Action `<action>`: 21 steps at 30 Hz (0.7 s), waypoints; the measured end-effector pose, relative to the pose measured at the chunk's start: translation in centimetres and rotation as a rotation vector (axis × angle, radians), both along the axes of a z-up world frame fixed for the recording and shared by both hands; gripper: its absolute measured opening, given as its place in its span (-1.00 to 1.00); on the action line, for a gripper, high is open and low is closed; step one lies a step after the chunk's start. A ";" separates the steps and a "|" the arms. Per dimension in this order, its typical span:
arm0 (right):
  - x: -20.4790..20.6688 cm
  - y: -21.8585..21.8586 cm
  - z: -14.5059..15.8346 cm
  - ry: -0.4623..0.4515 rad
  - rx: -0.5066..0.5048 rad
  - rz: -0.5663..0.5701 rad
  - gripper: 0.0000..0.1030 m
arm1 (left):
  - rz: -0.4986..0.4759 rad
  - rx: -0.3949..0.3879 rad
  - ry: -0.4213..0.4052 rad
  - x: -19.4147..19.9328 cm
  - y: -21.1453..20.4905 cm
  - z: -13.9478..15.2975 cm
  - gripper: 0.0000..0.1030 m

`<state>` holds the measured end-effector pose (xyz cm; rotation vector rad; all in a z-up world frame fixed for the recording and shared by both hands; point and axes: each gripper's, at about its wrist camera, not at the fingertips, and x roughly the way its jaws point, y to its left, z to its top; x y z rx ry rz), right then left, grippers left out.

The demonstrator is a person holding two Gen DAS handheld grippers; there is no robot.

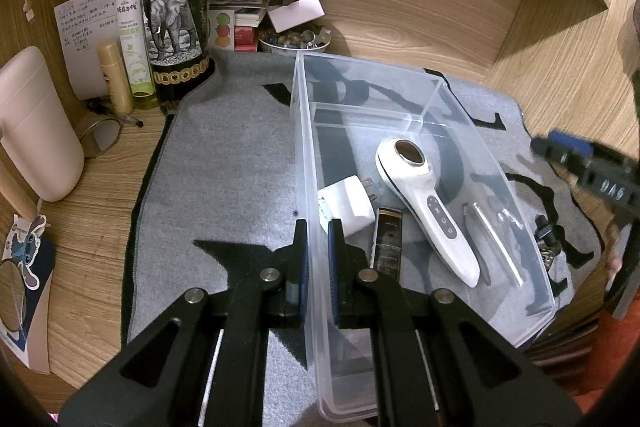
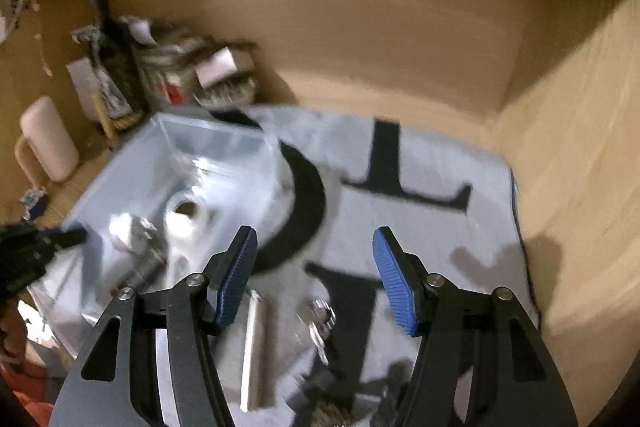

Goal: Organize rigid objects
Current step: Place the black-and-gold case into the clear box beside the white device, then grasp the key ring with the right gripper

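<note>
A clear plastic bin (image 1: 308, 163) lies on a grey mat (image 1: 224, 163). In it are a white handheld device (image 1: 432, 211), a white plug adapter (image 1: 344, 205), a black box (image 1: 386, 243) and metal tools (image 1: 496, 239). My left gripper (image 1: 318, 247) is shut on the bin's left wall, one finger on each side of it. My right gripper (image 2: 316, 275) is open and empty above the mat to the right of the bin (image 2: 168, 163); it also shows blurred in the left wrist view (image 1: 580, 163). A small dark object with a chain (image 1: 546, 235) lies outside the bin's right wall.
A dark wine bottle (image 1: 176, 11), a green spray bottle (image 1: 134, 31), a yellow tube (image 1: 116, 77), papers and a bowl of beads (image 1: 294, 41) crowd the back left. A pale pink container (image 1: 34, 123) stands at left. Wooden walls close the back and right.
</note>
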<state>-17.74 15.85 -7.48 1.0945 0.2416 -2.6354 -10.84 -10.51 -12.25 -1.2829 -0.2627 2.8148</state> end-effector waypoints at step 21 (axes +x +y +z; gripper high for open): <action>0.5 1.2 -8.1 -0.228 0.034 0.009 -0.25 | 0.002 -0.001 0.001 0.0 0.1 0.0 -0.85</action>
